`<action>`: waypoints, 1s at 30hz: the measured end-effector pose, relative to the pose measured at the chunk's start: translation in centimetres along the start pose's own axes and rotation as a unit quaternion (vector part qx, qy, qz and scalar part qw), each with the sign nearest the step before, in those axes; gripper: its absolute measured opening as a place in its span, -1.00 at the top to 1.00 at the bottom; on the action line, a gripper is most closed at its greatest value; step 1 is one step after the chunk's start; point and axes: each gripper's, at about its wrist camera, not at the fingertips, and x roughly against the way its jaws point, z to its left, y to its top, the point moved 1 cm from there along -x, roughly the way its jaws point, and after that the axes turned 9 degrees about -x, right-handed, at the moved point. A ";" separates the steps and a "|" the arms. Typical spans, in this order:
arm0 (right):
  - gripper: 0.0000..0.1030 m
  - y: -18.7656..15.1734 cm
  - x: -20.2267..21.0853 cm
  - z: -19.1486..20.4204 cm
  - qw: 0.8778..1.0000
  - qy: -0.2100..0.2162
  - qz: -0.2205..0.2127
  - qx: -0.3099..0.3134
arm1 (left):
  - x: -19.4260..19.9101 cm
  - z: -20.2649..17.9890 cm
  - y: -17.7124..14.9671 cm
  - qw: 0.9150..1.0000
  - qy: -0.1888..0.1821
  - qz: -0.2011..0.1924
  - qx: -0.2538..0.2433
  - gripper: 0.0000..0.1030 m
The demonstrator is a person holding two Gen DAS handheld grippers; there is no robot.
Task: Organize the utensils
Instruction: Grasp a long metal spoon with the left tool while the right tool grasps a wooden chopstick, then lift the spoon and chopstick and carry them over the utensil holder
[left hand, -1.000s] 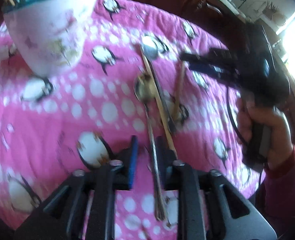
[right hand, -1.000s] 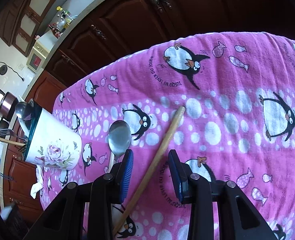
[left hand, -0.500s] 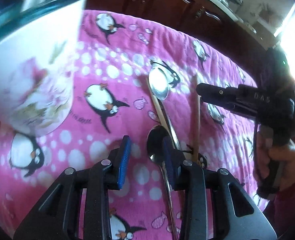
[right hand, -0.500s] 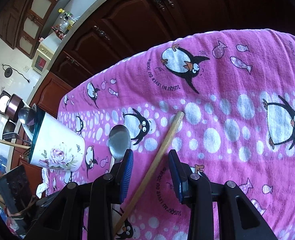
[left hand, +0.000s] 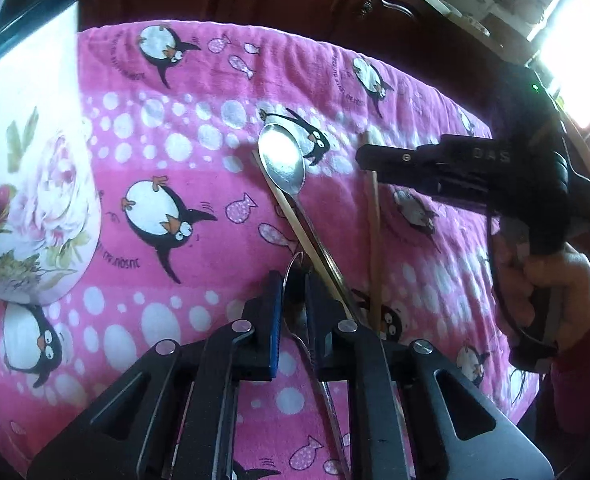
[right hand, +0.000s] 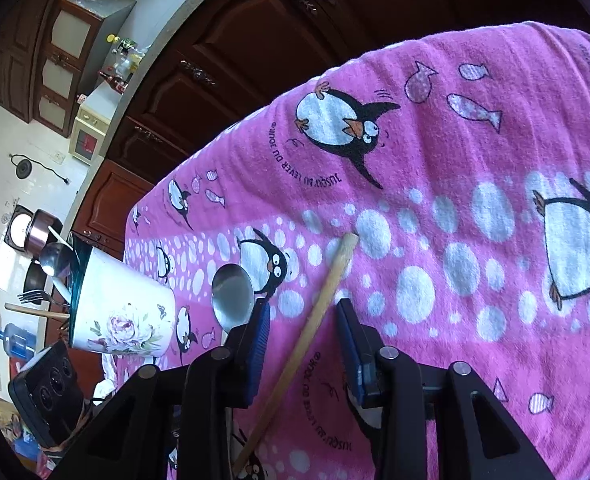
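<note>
Sorting the cutlery is partly done, judging by the floral holder (right hand: 123, 320): a spoon, a fork and a wooden stick already poke from its dark rim at the desk's left end. Left on the pink penguin cloth (right hand: 475, 160) are two metal spoons and two wooden chopsticks.

The left gripper (left hand: 293, 312) has its jaws closing around the nearer spoon (left hand: 295, 276), whose bowl stands edge-on between the blue pads; whether they press it yet I cannot tell. Just beyond lies the second spoon (left hand: 282, 160), bowl up, shiny, its thin handle alongside a pale chopstick (left hand: 291, 216).

The right gripper (right hand: 303, 340) has its jaws closing too, straddling the other chopstick (right hand: 327, 292) with a clear gap on both sides. That stick is plain, light wood, lying flat.
</note>
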 end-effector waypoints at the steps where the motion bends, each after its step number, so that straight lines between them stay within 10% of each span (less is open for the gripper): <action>1: 0.69 0.1 -0.1 -0.2 1.000 -0.005 -0.004 -0.001 | 0.0 -0.1 0.0 1.000 -0.002 0.001 -0.001 0.89; 30: 0.82 -5.0 11.9 9.0 0.981 -0.005 -0.127 0.147 | 14.8 -0.9 -2.6 0.992 0.000 -0.121 0.018 0.96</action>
